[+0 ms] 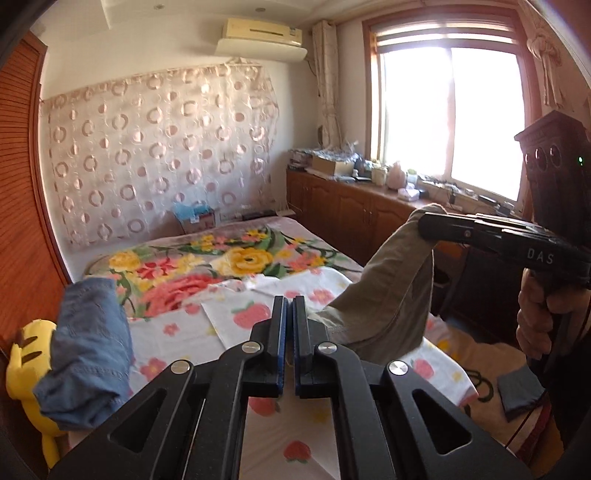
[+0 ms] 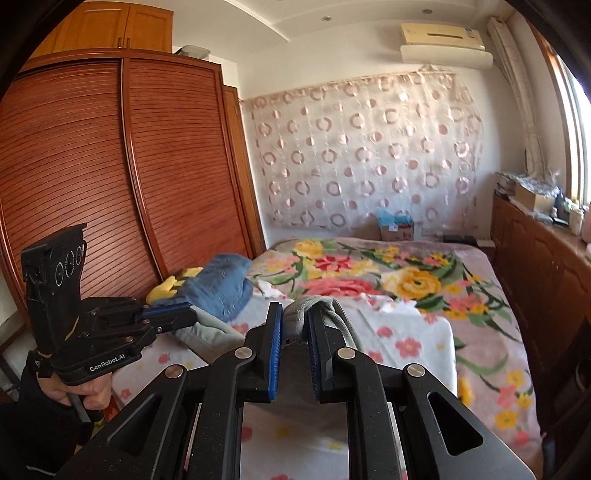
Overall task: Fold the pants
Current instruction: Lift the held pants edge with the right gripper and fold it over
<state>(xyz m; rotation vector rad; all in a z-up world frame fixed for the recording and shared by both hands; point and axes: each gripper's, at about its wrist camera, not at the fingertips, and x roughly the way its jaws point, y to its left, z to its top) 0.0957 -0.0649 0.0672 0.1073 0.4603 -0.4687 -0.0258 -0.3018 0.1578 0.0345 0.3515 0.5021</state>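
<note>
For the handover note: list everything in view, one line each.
pants: one, khaki, held up over the bed between both grippers
blue garment: one, bed's left edge
plush toy: one, yellow, beside the blue garment
bed: one, floral blanket, strawberry sheet
wardrobe: one, brown, left wall
air conditioner: one, cream, high on wall
left gripper: black, shut on pants
right gripper: black, shut on pants

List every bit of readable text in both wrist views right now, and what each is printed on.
"DAS" – side of the right gripper, seen from the left wrist.
"GenRobot.AI" – body of the left gripper, seen from the right wrist.
Air conditioner label: too small to read.
Box by the curtain: print blurred, unreadable.
</note>
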